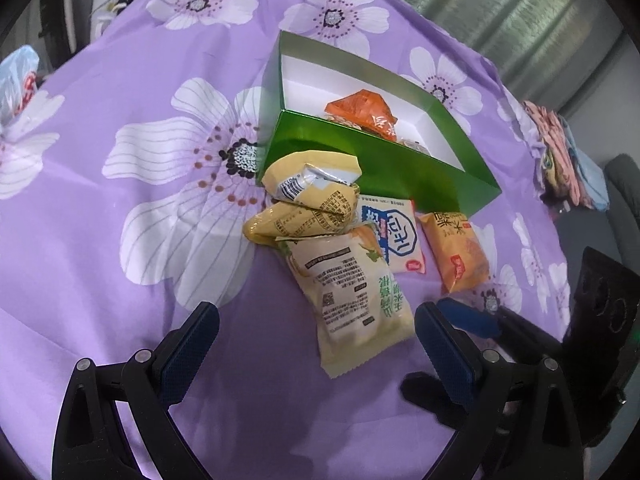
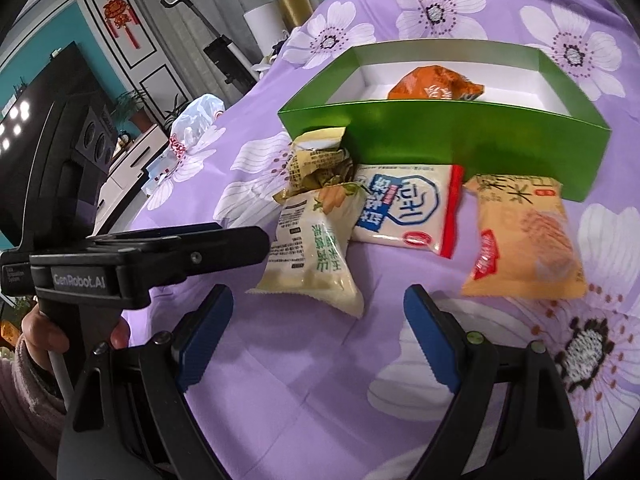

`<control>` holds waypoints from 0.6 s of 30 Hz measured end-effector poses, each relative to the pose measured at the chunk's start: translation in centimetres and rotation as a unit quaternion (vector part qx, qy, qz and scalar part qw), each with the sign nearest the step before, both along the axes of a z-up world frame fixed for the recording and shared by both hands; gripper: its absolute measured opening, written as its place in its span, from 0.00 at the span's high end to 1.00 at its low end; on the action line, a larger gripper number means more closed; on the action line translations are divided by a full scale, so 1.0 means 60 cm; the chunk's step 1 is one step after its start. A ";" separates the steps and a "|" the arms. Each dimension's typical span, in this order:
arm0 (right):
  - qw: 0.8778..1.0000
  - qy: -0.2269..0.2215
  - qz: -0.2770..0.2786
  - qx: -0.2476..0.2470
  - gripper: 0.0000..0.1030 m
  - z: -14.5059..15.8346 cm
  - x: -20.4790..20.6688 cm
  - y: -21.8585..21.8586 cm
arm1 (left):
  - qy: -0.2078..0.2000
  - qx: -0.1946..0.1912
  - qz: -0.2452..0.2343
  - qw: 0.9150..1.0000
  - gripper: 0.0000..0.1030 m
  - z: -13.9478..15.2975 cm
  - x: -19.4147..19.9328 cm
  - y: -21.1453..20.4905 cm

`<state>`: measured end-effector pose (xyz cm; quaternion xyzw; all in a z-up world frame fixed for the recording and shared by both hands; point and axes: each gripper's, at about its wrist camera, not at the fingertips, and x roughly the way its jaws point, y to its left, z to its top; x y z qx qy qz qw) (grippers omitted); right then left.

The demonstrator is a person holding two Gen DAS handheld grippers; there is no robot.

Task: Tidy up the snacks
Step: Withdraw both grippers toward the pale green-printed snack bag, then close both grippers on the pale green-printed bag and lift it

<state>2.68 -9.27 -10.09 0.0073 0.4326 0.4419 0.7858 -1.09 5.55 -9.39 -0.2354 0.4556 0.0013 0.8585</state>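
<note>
From the left wrist view, the left hand-held gripper (image 1: 318, 336) hangs above the purple flowered cloth (image 1: 100, 248) on the counter, its blue-padded fingers (image 1: 188, 354) spread wide with nothing between them except the bottom end of a cream packet (image 1: 352, 292) lying flat on the cloth. Beyond that packet, two crumpled yellow packets (image 1: 308, 200) are piled against the near wall of a green box (image 1: 384, 164). A white and blue packet (image 1: 394, 236) and an orange-yellow packet (image 1: 456, 250) lie side by side just in front of the box. Inside the box sits an orange packet (image 1: 362, 114). A fingertip of the right hand-held gripper (image 1: 470, 318) shows at the right.

From the right wrist view, the right hand-held gripper (image 2: 318, 336) is also wide open and holds nothing, poised over bare cloth (image 2: 304, 392) short of the packets. The cream packet (image 2: 312, 256) lies ahead and left, the white and blue packet (image 2: 408, 208) in the middle, the orange-yellow packet (image 2: 524, 240) to the right. The green box (image 2: 472, 140) stands behind them with the orange packet (image 2: 436, 86) inside. The left hand-held gripper's body (image 2: 132, 264) crosses the left side, gripped by a hand (image 2: 44, 336).
</note>
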 end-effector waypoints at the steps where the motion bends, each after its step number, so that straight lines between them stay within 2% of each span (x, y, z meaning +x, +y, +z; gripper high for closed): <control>1: 1.000 -0.001 0.003 0.000 0.15 -0.001 0.001 0.005 | 0.001 -0.002 -0.001 1.000 0.05 -0.002 0.003 -0.001; 10: 0.999 -0.002 0.034 0.003 0.19 -0.011 0.015 0.048 | 0.010 -0.019 -0.006 1.000 0.05 -0.020 0.026 -0.003; 17: 0.999 0.005 0.046 0.007 0.38 -0.016 0.026 0.067 | 0.008 -0.026 -0.006 1.000 0.09 -0.025 0.038 -0.002; 18: 0.999 0.005 0.046 0.007 0.42 -0.017 0.027 0.068 | 0.007 -0.027 -0.006 1.000 0.15 -0.025 0.038 -0.003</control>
